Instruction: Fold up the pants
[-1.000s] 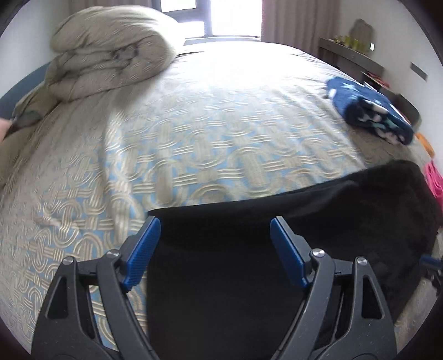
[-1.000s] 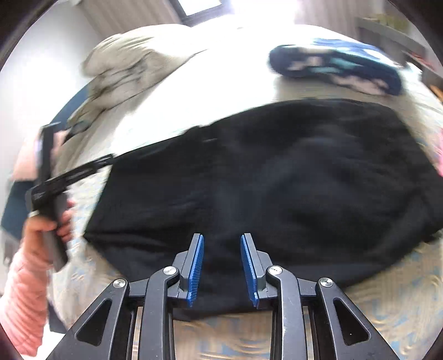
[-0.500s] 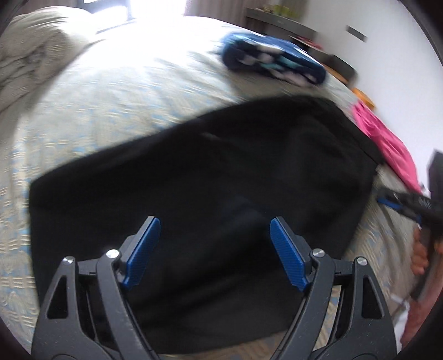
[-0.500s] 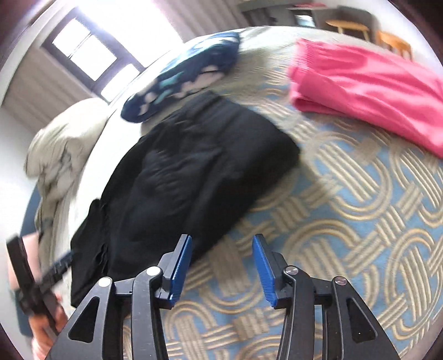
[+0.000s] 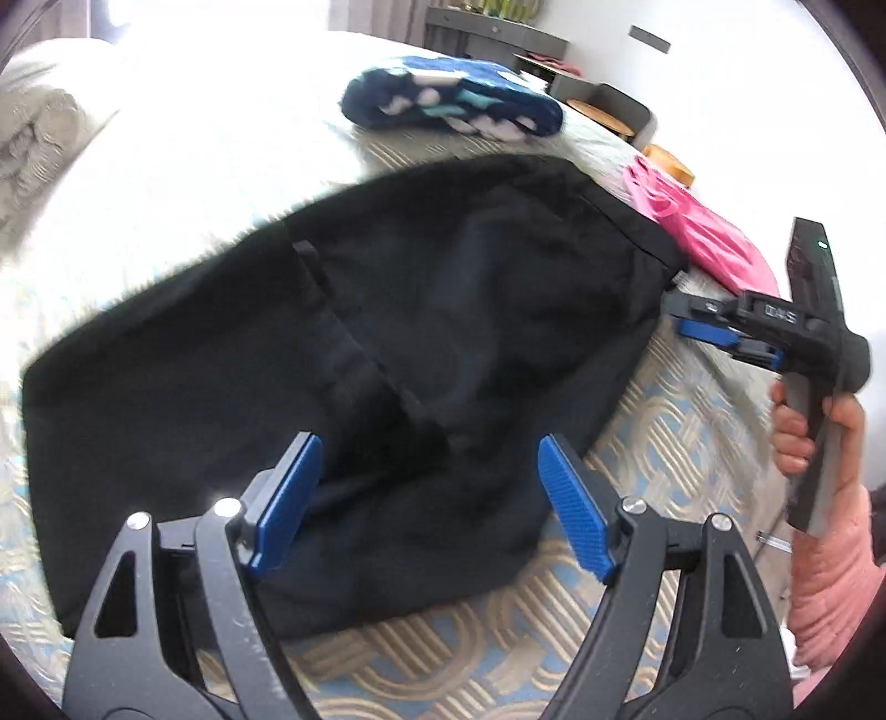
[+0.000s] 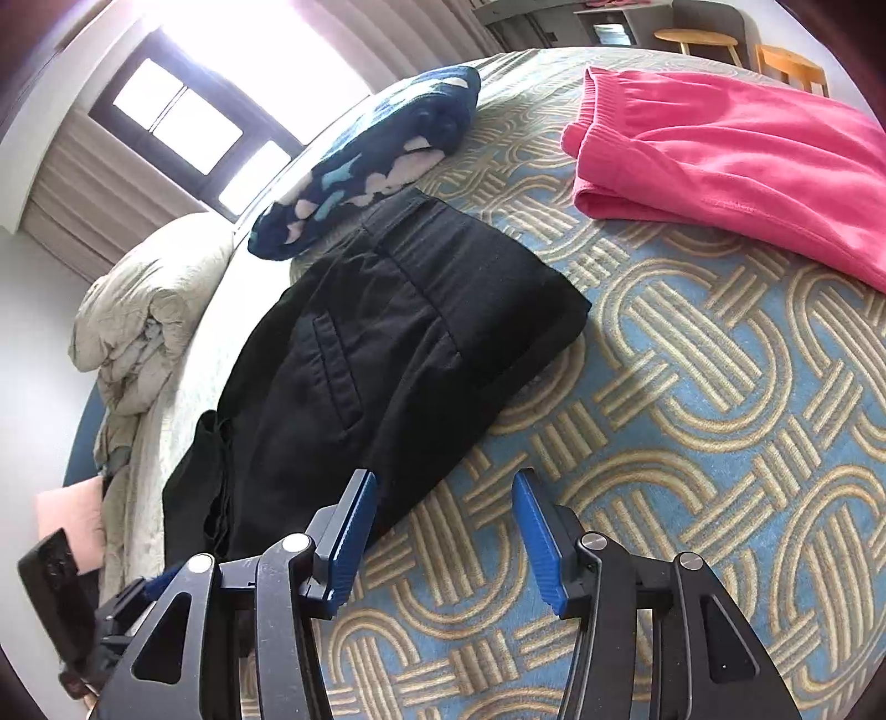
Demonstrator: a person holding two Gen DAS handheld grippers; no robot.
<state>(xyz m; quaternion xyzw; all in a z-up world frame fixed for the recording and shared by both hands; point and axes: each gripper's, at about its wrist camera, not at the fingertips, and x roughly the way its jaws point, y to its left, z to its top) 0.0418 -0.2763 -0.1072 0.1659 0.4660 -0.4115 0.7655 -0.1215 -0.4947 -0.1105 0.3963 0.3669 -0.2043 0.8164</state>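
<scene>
The black pants lie folded in a flat bundle on the patterned bedspread. My left gripper hovers over their near edge, open wide, with nothing held between the blue pads. In the right wrist view the pants stretch away to the left, a back pocket showing. My right gripper sits at their near right corner, mostly over bare bedspread. Its jaws are opening and nothing is between them. A hand in a pink sleeve holds the right gripper by the pants' right end.
A folded pink garment lies to the right of the pants. A rolled blue patterned garment lies just beyond them. A bundled beige duvet is at the head of the bed. Stools and a dark cabinet stand past the bed.
The left view has swung right, from the pants' left edge to over their middle. The right gripper rolled, moved to the pants' right corner, and its jaws widened.
</scene>
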